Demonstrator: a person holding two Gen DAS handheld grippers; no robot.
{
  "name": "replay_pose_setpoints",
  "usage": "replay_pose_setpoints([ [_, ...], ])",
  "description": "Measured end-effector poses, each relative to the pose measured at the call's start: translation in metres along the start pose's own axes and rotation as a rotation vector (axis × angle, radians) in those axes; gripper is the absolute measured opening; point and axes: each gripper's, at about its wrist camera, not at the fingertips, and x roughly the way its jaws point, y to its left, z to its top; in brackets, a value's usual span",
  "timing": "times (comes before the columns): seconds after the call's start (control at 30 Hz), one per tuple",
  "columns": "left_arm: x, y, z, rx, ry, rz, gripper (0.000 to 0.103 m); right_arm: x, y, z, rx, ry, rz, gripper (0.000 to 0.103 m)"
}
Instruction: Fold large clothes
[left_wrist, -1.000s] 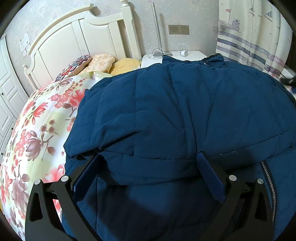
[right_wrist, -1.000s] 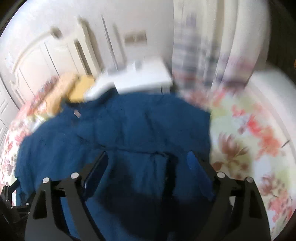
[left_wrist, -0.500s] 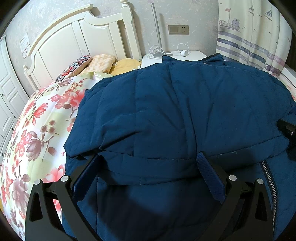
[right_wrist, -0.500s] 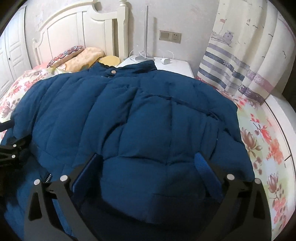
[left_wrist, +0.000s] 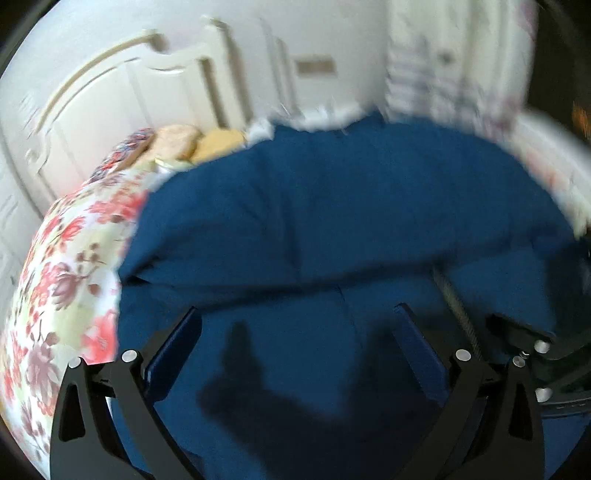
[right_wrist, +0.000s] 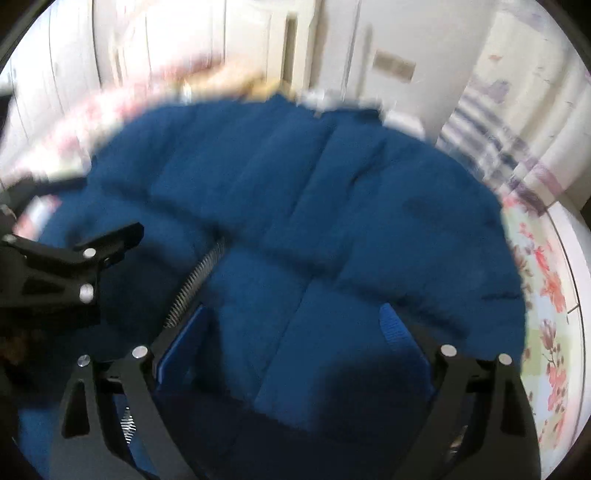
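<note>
A large navy padded jacket (left_wrist: 332, 221) lies spread on the floral bed and fills both views; it also shows in the right wrist view (right_wrist: 314, 206). Its zipper (right_wrist: 192, 284) runs down near the hem. My left gripper (left_wrist: 299, 325) is open over the jacket's lower part, nothing between its fingers. My right gripper (right_wrist: 295, 325) is open over the hem too. Each gripper appears in the other's view: the right one at the left wrist view's right edge (left_wrist: 532, 347), the left one at the right wrist view's left edge (right_wrist: 74, 266). Both views are motion-blurred.
The floral bedspread (left_wrist: 62, 280) shows to the left of the jacket and to its right (right_wrist: 546, 295). Pillows (left_wrist: 184, 144) lie by the white headboard (left_wrist: 122, 96). A striped curtain (right_wrist: 498, 155) hangs at the right. A nightstand sits behind the jacket, blurred.
Both grippers have moved in toward each other over the jacket's hem. The left one pulled back from the fold edge. Both stay open.
</note>
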Motion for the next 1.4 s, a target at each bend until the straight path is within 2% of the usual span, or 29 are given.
replay_pose_setpoints([
  [0.03,0.005,-0.002,-0.003,0.008,0.008,0.007,0.099,0.002,-0.003,-0.002,0.026,-0.009,0.005,0.1],
  [0.13,0.008,0.022,-0.007,-0.088,0.035,-0.087,0.099,-0.001,-0.008,-0.005,0.034,0.002,0.017,0.1],
  [0.17,0.007,0.029,-0.009,-0.099,0.035,-0.088,0.099,-0.004,-0.01,-0.006,0.03,0.003,0.011,0.1],
  [0.3,-0.003,0.068,-0.027,-0.192,0.041,-0.004,0.099,-0.026,-0.057,-0.034,0.17,-0.029,-0.075,0.1],
  [0.33,-0.005,0.079,-0.032,-0.229,0.041,-0.004,0.099,-0.027,-0.07,-0.043,0.208,-0.026,-0.097,0.1],
  [0.4,-0.003,0.099,-0.044,-0.285,0.071,0.083,0.099,-0.028,-0.102,-0.063,0.313,-0.027,-0.065,0.1],
  [0.43,0.0,0.108,-0.048,-0.323,0.084,0.056,0.099,-0.03,-0.113,-0.07,0.355,-0.035,-0.042,0.1],
  [0.5,0.005,0.116,-0.05,-0.361,0.102,0.009,0.099,-0.028,-0.109,-0.071,0.333,-0.022,-0.072,0.1],
  [0.57,0.003,0.113,-0.049,-0.344,0.097,0.046,0.099,-0.03,-0.099,-0.067,0.29,-0.015,-0.132,0.1],
  [0.6,-0.004,0.107,-0.047,-0.32,0.082,0.104,0.098,-0.035,-0.092,-0.065,0.278,-0.024,-0.151,0.099],
  [0.63,-0.014,0.099,-0.047,-0.294,0.062,0.148,0.098,-0.046,-0.081,-0.065,0.26,-0.048,-0.126,0.099],
  [0.67,-0.029,0.087,-0.046,-0.269,0.024,0.116,0.098,-0.054,-0.072,-0.066,0.243,-0.067,-0.099,0.099],
  [0.73,-0.056,0.06,-0.044,-0.229,-0.03,-0.013,0.098,-0.069,-0.044,-0.066,0.157,-0.097,-0.055,0.099],
  [0.77,-0.062,0.047,-0.044,-0.197,-0.039,-0.039,0.098,-0.072,-0.032,-0.065,0.107,-0.092,-0.037,0.099],
  [0.83,-0.061,0.008,-0.046,-0.054,-0.023,-0.035,0.098,-0.067,-0.004,-0.069,0.016,-0.055,0.005,0.099],
  [0.9,-0.042,-0.015,-0.054,0.014,0.026,-0.002,0.099,-0.052,0.015,-0.078,-0.04,-0.006,-0.024,0.101],
  [0.93,-0.038,-0.014,-0.057,-0.003,0.008,-0.01,0.099,-0.052,0.01,-0.08,-0.011,-0.022,-0.011,0.1],
  [1.0,-0.032,0.003,-0.059,-0.087,0.025,-0.105,0.099,-0.05,0.0,-0.081,0.031,-0.008,0.04,0.1],
  [1.03,-0.031,0.008,-0.059,-0.099,0.03,-0.115,0.099,-0.051,-0.004,-0.081,0.032,-0.005,0.044,0.1],
  [1.13,-0.043,0.019,-0.069,-0.105,0.02,-0.049,0.099,-0.062,-0.012,-0.087,0.039,-0.006,0.01,0.1],
  [1.27,-0.058,0.051,-0.094,-0.172,0.039,0.024,0.099,-0.071,-0.049,-0.112,0.118,-0.002,-0.057,0.1],
  [1.33,-0.055,0.079,-0.104,-0.282,0.076,0.005,0.099,-0.073,-0.068,-0.125,0.178,-0.008,-0.031,0.1],
  [1.4,-0.052,0.094,-0.108,-0.338,0.095,-0.029,0.099,-0.075,-0.071,-0.128,0.186,-0.006,-0.046,0.1],
])
